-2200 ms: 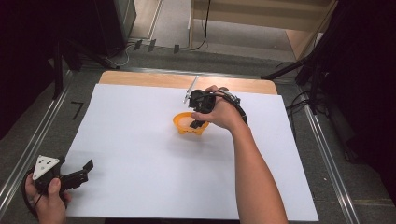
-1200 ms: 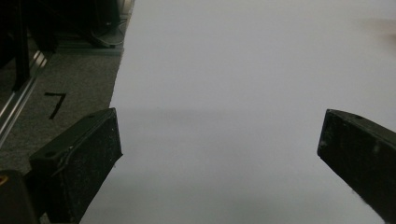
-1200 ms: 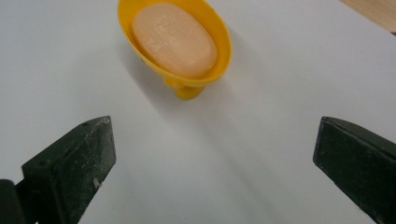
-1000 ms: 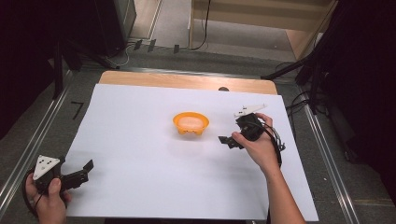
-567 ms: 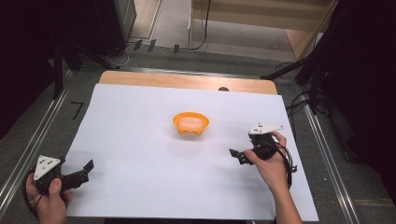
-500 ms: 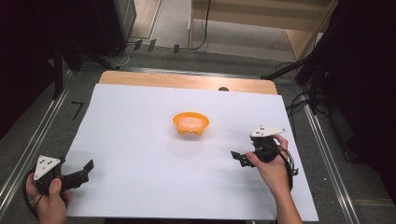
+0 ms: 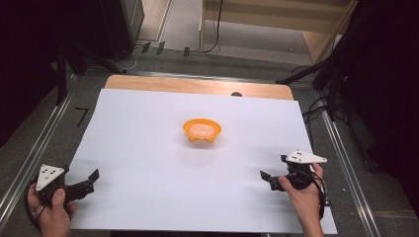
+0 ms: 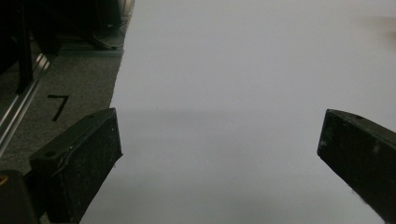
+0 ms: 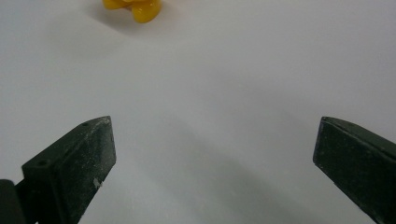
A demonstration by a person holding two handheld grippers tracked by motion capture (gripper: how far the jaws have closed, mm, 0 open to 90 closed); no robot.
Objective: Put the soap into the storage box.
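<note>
Orange bowl (image 7: 201,131) released; right gripper (image 7: 274,174) withdrawn.

- Your orange bowl (image 7: 201,131) looks like moulded plastic, smooth with a soft sheen; in the right gripper view its feet (image 9: 135,9) look glossy.
- The white sheet (image 7: 148,163) under your hands reads as paper or thin card, matt and smooth, without creases.
- The table (image 7: 197,86) edge beyond the sheet is pale wood with a flat, unvarnished look.
- Your left gripper (image 7: 81,183) has jaws of matt black plastic, faintly grainy and speckled with pale dust, and a flat light-grey plate on top.
- Your right gripper (image 7: 272,177) shows the same dull black finish, lightly scuffed at the edges.
- The rails (image 7: 346,168) beside the table look like brushed metal.
</note>
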